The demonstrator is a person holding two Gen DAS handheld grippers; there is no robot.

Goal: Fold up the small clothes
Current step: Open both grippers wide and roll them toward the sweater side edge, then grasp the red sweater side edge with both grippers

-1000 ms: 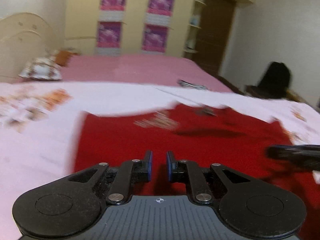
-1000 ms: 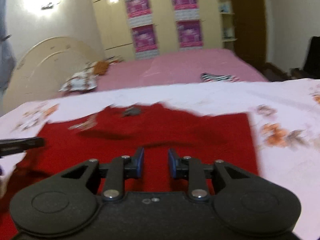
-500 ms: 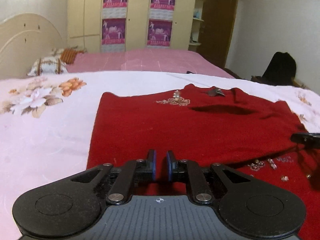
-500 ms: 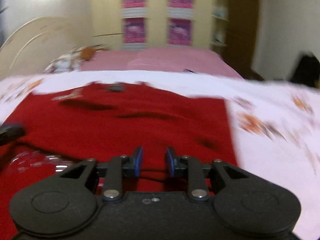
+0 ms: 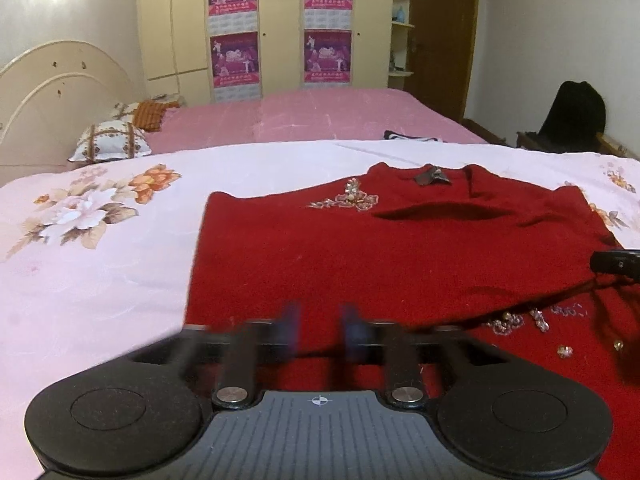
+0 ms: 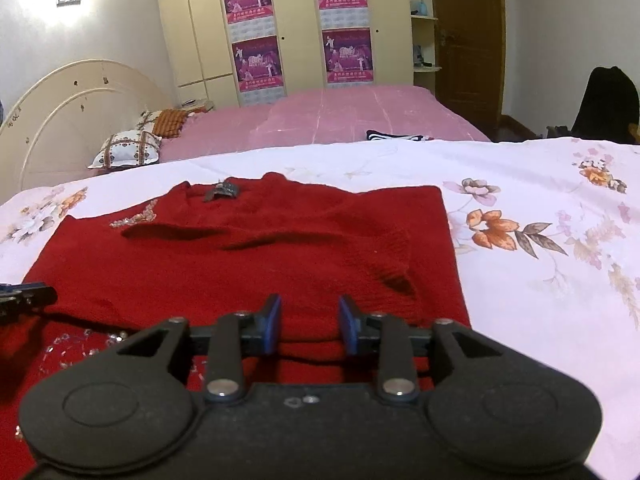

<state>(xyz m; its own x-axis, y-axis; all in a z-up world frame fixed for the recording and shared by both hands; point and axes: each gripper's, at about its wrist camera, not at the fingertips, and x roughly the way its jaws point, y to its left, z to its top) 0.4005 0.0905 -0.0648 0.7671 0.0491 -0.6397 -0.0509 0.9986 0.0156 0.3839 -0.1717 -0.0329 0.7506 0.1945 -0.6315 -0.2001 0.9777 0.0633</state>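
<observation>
Floral bedsheet [image 5: 120,280] is covering the bed, wardrobe behind. Left gripper [image 5: 318,334] is opening, jaws blurred, nothing pinched; right gripper [image 6: 308,324] is opening too, over the folded edge. Only the right view is showing the sheet's flowers beyond the red sweater [image 6: 240,256], which is lying folded, beadwork showing.

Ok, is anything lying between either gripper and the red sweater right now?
Nothing visible. The left gripper and right gripper both sit directly over the near folded edge of the red sweater, jaws opening with only its fabric beneath them. The bedsheet alongside holds no clutter.
</observation>
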